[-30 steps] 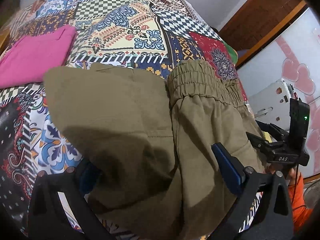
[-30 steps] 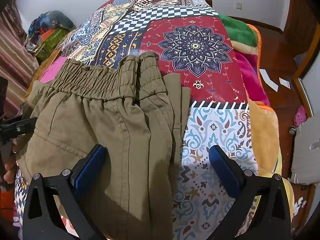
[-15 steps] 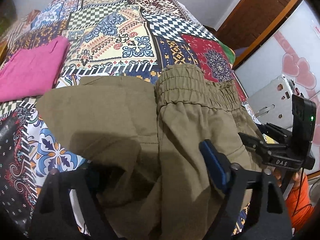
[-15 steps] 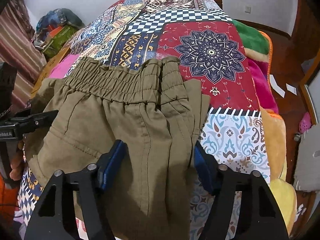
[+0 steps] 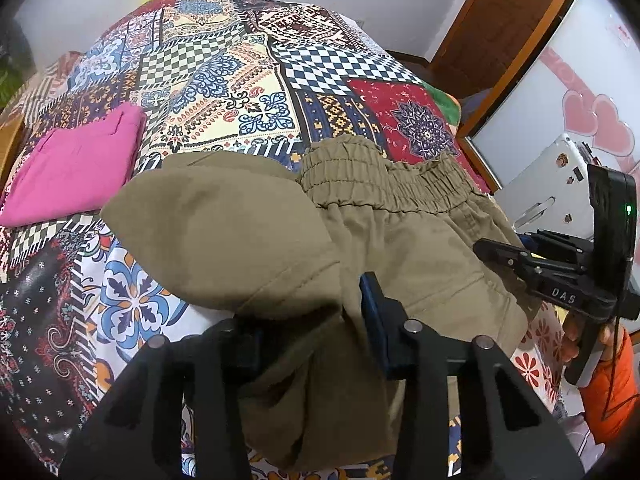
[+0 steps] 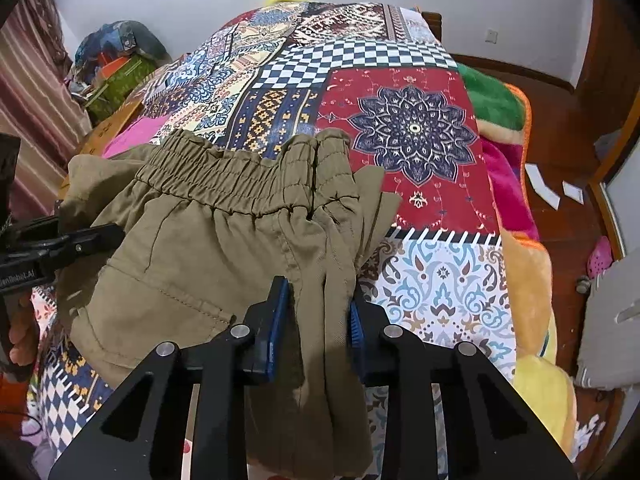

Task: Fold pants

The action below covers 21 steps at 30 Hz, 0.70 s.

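Observation:
Olive-green pants [image 5: 400, 240] with an elastic waistband lie folded on the patchwork bedspread [image 5: 224, 80]. My left gripper [image 5: 308, 332] is shut on a bunched fold at the left side of the pants. My right gripper [image 6: 316, 320] is shut on the bunched right edge of the pants [image 6: 224, 240], below the waistband [image 6: 224, 180]. Each gripper shows in the other's view: the right one [image 5: 560, 276] at the right edge, the left one [image 6: 60, 244] at the left edge.
A folded pink garment [image 5: 76, 168] lies on the bed to the left. Fleece blankets [image 6: 516, 208] hang off the bed's right side above a wooden floor [image 6: 568, 120]. Boxes and bags [image 6: 116, 72] are stacked at the far left by a curtain.
Both grippers went from wide open to shut on the pants, each pinching a bunch of fabric. The pants fabric has gathered up between the jaws.

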### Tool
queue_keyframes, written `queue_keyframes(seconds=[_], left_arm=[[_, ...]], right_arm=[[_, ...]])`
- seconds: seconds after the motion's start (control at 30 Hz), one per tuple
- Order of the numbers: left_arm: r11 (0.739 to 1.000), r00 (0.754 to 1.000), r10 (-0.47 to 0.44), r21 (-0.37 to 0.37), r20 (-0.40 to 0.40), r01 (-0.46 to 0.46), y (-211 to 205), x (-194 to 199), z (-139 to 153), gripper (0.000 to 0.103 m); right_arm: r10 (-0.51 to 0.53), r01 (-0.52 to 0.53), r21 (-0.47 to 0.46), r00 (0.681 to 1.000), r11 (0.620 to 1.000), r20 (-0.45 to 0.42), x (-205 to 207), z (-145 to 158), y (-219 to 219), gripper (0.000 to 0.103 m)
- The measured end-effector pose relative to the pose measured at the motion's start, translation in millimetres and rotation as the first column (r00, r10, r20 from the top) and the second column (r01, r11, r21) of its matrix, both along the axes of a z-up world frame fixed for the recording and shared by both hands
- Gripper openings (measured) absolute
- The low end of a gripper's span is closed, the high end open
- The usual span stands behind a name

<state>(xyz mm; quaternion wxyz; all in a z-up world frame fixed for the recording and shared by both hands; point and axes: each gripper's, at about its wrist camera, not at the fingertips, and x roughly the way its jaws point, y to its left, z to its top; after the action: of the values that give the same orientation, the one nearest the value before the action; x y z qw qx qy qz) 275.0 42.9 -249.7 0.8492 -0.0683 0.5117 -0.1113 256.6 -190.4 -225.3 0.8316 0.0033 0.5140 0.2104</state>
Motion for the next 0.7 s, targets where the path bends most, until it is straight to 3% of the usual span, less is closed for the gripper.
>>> queue_keyframes(seconds=[0.03,0.1,0.2,0.33,0.5,0.63,0.7], left_arm=[[1.000,1.000,0.005,-0.005,-0.007,-0.005,1,1,-1,0.041],[1.000,1.000,0.013,-0.019,-0.018,-0.014,4,1,-2,0.041],[1.000,1.000,0.009,-0.007,-0.014,-0.009,3,0,-3,0.044],[1.000,1.000,-0.001,0.018,-0.009,0.002,1,0,-6,0.048],[1.000,1.000,0.001,0.001,-0.020,-0.001,4,4,-12,0.051],[1.000,1.000,0.000,-0.016,-0.027,0.000,6,6,-15,0.052],[1.000,1.000,0.006,-0.027,-0.029,-0.006,8,7,-15,0.052]], right_arm=[[-0.008,0.008,0.004,1.000,1.000,-0.017,1,-2,-3,0.039],[-0.035,0.036,0.020,0.997,0.999,-0.065,4,-6,-10,0.057],[-0.044,0.051,0.064,0.994,0.997,-0.104,3,-9,-22,0.069],[-0.026,0.035,0.070,0.992,0.997,-0.123,1,-18,-23,0.074],[0.004,0.006,0.067,0.991,0.998,-0.134,8,-29,-10,0.088],[0.005,0.012,0.114,0.990,0.993,-0.142,18,-32,-5,0.083],[0.010,0.004,0.114,0.992,0.993,-0.123,18,-29,-1,0.062]])
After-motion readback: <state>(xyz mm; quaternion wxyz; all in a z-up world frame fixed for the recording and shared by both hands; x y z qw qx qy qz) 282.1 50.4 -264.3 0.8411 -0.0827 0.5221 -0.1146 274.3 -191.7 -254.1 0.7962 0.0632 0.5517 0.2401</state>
